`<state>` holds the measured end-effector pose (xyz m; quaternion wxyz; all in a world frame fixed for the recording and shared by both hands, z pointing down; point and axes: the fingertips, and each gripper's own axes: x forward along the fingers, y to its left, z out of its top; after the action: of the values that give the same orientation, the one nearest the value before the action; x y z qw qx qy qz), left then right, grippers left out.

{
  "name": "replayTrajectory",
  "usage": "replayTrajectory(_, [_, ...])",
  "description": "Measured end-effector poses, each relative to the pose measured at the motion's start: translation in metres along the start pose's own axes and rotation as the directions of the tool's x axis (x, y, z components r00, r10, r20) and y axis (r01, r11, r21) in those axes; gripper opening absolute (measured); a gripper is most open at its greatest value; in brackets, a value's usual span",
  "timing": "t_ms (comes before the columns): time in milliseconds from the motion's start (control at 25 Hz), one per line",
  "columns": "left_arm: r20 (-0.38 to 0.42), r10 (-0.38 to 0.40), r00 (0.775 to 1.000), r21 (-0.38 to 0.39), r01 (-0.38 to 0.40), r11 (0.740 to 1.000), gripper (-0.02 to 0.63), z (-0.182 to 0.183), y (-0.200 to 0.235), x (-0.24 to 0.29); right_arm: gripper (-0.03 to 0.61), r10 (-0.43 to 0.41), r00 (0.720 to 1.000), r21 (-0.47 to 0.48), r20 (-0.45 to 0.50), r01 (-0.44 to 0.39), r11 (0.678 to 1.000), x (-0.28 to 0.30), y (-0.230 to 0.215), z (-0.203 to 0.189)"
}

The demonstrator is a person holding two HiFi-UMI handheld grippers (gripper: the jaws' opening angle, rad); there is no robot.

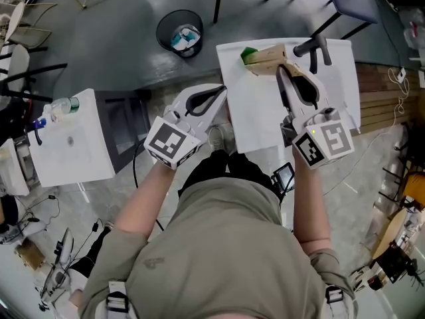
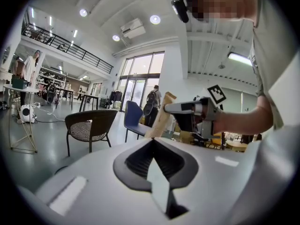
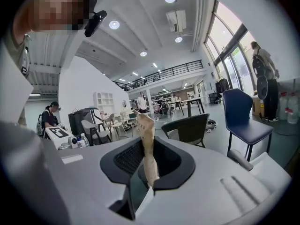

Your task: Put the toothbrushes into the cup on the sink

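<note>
- nearest the lens in the head view, the person's olive shirt (image 1: 219, 244) fills the lower frame, with the left forearm (image 1: 143, 191) and right forearm (image 1: 312, 198) reaching forward.
- left gripper (image 1: 222, 92): we see it held at the near left edge of a white top (image 1: 259, 121). in its own view (image 2: 152, 142) the jaws meet tip to tip, with nothing between them.
- right gripper (image 1: 282, 70): held over the same top, its tips farther from the person than the left's. in its own view (image 3: 144, 146) the jaws are closed on a tan packet (image 3: 146, 135), which stands up from between them, slightly bent.
- packet (image 1: 269, 58), head view: it lies crosswise at the right gripper's tips, above the far part of the top, with a green end (image 1: 248, 54) pointing left. we cannot tell what it contains.
- left gripper view: we look across at the right gripper (image 2: 168, 108), with the packet (image 2: 161, 118) slanting up past its tips.
- black fitting (image 1: 313, 47): at the far edge of the top, just right of the packet.
- surroundings: a round bin (image 1: 179, 30) stands on the floor beyond the left gripper. a white cabinet (image 1: 66, 145) is well to the left, with a bottle (image 1: 63, 105) lying at its far edge.
</note>
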<state>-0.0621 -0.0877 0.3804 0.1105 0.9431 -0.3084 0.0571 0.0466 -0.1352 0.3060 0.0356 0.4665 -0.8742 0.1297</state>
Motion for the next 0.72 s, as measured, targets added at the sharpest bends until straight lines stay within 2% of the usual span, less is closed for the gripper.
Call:
replayTrajectory(280, [-0.033, 0.011, 0.999, 0.006, -0.011, 1.0, 0.006, -0.014, 0.008, -0.01, 0.075, -0.033, 0.999, 0.012, 0.002, 0.033, 0.999, 0.02, -0.009, -0.008])
replayTrajectory(720, [-0.092, 0.048, 0.995, -0.009, -0.049, 0.999, 0.006, -0.027, 0.028, -0.017, 0.075, -0.154, 0.988, 0.056, -0.005, 0.154, 0.986, 0.046, -0.035, -0.037])
